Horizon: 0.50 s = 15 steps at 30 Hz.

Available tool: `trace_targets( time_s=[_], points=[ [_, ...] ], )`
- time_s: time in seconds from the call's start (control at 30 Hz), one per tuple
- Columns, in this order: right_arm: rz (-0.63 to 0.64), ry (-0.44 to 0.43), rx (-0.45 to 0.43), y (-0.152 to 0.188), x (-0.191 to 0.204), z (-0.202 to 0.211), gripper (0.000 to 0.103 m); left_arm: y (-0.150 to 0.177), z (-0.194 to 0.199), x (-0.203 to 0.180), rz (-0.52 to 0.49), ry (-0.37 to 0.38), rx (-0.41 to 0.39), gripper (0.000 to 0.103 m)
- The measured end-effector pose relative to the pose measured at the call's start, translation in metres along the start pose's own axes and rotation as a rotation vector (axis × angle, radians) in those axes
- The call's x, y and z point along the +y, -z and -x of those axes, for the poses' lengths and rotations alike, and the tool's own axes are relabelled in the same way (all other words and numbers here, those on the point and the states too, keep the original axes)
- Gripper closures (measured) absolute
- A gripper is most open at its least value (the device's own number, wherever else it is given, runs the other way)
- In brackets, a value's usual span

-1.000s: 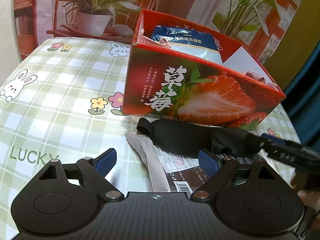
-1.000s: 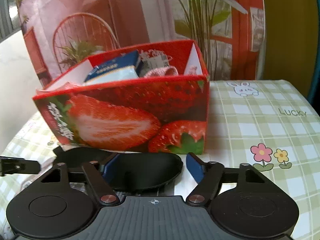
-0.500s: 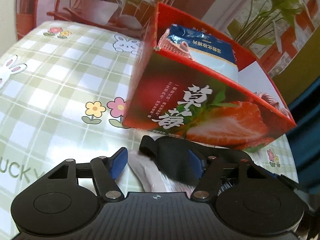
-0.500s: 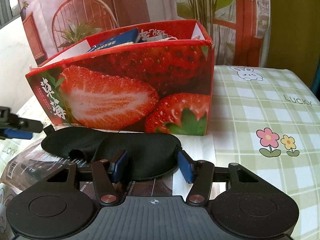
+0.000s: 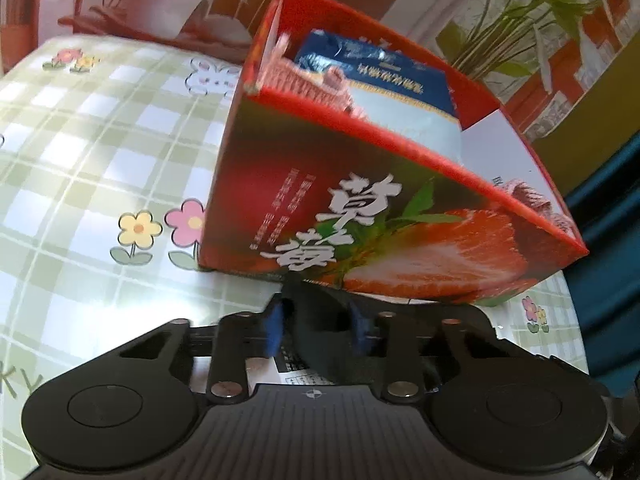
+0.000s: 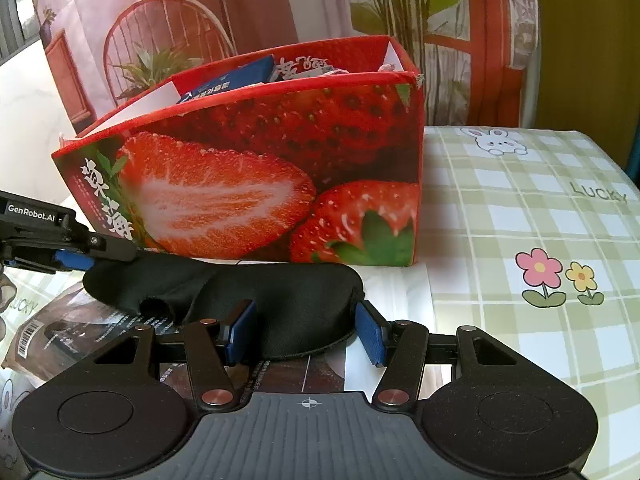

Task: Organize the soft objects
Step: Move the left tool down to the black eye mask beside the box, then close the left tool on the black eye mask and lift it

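Observation:
A black sleep mask (image 6: 260, 292) lies on a brown printed packet (image 6: 60, 332) in front of the red strawberry box (image 6: 240, 184). My right gripper (image 6: 305, 334) has its blue pads pressed on the mask's right half. My left gripper (image 5: 316, 328) is closing on the mask's (image 5: 320, 346) other end, which fills the gap between its pads. In the right wrist view the left gripper (image 6: 80, 258) reaches in from the left edge onto the mask's tip. The mask's middle is hidden in the left wrist view.
The strawberry box (image 5: 360, 208) holds a blue and white pack (image 5: 380, 80) and a pink knitted item (image 5: 296, 80). A green checked tablecloth (image 6: 520, 208) covers the table. Potted plants and a printed backdrop stand behind the box.
My left gripper has moved forward and down to the mask, and its jaws have narrowed around the mask's end. The right gripper's jaws narrowed onto the mask's right half and stayed in place.

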State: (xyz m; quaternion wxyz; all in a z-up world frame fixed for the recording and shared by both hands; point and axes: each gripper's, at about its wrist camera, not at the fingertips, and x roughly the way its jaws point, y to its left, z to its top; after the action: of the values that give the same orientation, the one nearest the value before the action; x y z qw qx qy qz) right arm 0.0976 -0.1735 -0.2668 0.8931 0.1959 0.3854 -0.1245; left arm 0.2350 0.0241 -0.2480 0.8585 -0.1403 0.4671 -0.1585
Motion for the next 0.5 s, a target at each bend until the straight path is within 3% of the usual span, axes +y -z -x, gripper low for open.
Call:
trace_targets(
  time_s=[0.17, 0.5],
  points=[
    [-0.018, -0.013, 0.007, 0.000, -0.002, 0.005, 0.055, 0.003, 0.019, -0.003, -0.016, 0.033, -0.026, 0.082],
    [-0.074, -0.073, 0.027, 0.002, -0.008, 0.028, 0.060, 0.034, 0.059, -0.006, 0.008, 0.126, -0.041, 0.083]
  ],
)
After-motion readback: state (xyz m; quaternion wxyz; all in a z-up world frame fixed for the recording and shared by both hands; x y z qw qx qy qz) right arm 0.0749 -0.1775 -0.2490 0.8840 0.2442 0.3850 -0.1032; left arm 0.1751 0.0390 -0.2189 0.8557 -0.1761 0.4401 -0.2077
